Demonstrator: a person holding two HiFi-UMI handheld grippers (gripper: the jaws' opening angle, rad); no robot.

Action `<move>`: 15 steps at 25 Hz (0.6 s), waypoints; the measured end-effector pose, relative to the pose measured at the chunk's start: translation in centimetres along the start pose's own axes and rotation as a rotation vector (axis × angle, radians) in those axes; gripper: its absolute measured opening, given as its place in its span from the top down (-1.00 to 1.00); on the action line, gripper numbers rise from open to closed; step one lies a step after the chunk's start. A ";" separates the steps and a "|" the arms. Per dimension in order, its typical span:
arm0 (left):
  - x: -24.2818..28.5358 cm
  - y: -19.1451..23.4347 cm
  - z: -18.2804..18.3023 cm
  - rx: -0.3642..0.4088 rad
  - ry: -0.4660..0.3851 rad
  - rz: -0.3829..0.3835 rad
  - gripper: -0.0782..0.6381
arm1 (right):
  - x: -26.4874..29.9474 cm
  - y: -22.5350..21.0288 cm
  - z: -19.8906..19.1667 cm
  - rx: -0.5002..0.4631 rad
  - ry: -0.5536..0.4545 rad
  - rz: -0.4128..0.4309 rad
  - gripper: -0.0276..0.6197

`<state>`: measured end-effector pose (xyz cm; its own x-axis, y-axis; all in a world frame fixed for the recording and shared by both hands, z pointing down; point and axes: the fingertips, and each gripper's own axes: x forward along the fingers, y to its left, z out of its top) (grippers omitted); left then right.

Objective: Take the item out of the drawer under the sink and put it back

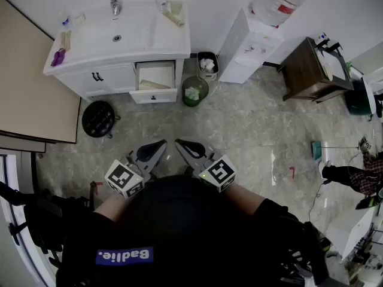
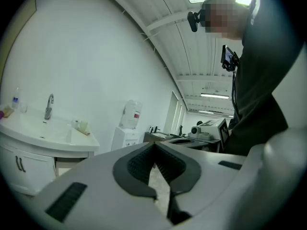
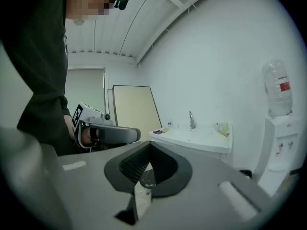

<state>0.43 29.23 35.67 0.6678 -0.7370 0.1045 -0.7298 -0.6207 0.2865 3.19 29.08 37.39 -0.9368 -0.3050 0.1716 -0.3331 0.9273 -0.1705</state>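
From the head view, a marble floor runs to the far white sink counter, whose drawer stands pulled out with a pale item inside. The left claw and right claw hang near the person, well apart from the drawer. In the left gripper view the claw's tips meet, empty. In the right gripper view they likewise meet on nothing.

White sink cabinet, green bin, grey marbled floor

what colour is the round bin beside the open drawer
Green. The round bin shows best in the head view.
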 end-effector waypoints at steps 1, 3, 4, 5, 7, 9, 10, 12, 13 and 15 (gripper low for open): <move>-0.1 0.0 -0.1 0.000 0.000 0.001 0.76 | 0.0 0.1 -0.1 -0.004 0.003 0.002 0.91; -0.2 0.0 -0.2 -0.001 0.000 0.003 0.76 | 0.0 0.2 -0.2 -0.011 0.008 0.005 0.91; -0.3 -0.1 -0.3 -0.001 0.000 0.004 0.76 | 0.0 0.3 -0.2 -0.012 0.009 0.006 0.91; -0.3 -0.1 -0.3 -0.001 0.001 0.005 0.76 | 0.0 0.4 -0.3 -0.012 0.009 0.007 0.91; -0.4 -0.3 -0.4 0.000 0.003 0.007 0.76 | 0.0 0.5 -0.3 -0.011 0.008 0.010 0.91; -0.6 -0.4 -0.8 0.003 0.000 0.005 0.76 | -0.1 0.6 -0.4 -0.010 0.007 0.015 0.91; -0.6 -0.4 -0.9 0.004 -0.001 0.004 0.76 | -0.2 0.7 -0.4 -0.008 0.006 0.019 0.91; -0.6 -0.6 -1.0 0.007 -0.001 0.004 0.76 | -0.3 0.8 -0.3 -0.001 -0.002 0.028 0.91; -0.6 -0.7 -1.0 0.008 0.000 0.005 0.76 | -0.4 0.8 -0.2 0.001 -0.006 0.029 0.91; -0.5 -1.0 -0.9 0.010 0.002 0.006 0.76 | -0.7 0.6 -0.2 0.003 -0.012 0.026 0.91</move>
<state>0.96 30.39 36.18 0.6634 -0.7403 0.1084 -0.7355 -0.6186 0.2765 3.65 29.94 37.36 -0.9461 -0.2838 0.1558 -0.3094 0.9342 -0.1777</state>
